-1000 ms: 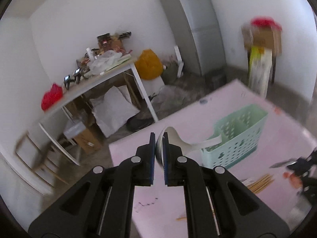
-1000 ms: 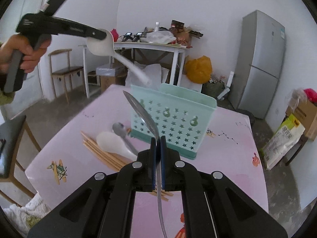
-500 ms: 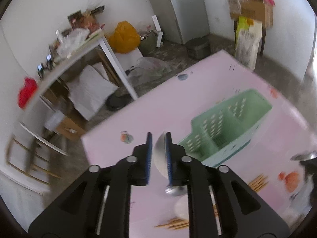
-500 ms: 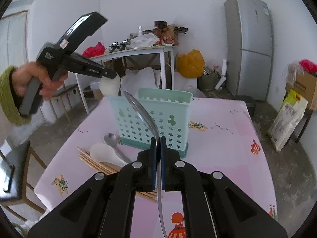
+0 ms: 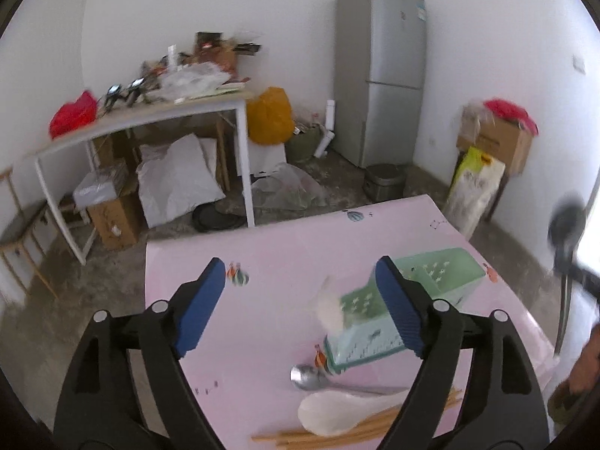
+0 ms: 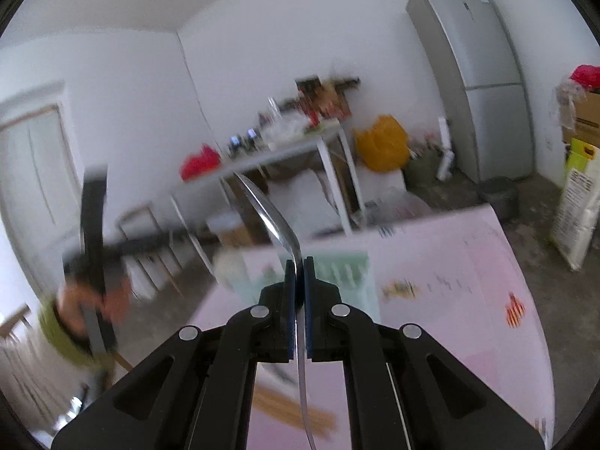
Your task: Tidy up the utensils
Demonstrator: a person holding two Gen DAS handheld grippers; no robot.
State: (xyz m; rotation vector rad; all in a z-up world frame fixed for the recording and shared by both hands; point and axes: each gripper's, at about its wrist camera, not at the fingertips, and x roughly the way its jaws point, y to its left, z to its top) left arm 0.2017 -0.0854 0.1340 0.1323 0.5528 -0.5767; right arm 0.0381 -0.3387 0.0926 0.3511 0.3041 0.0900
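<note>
Opening over the pink desk (image 5: 262,255), the left gripper (image 5: 300,300) had its fingers (image 5: 200,302) spread wide with nothing pressed between them; a blurred white spoon (image 5: 330,313) was seen dropping at the near end of the green utensil basket (image 5: 442,270). The right gripper (image 6: 299,292) was clamped on a metal spoon (image 6: 270,217), bowl upward. A steel spoon (image 5: 311,377), a white ladle (image 5: 333,412) and chopsticks (image 5: 337,433) lay beside the basket. Judged next: the held spoon was to be lowered into a compartment.

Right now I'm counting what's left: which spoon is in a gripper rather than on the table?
The metal spoon clamped in the right gripper; another metal spoon and a white spoon lie on the pink table.
</note>
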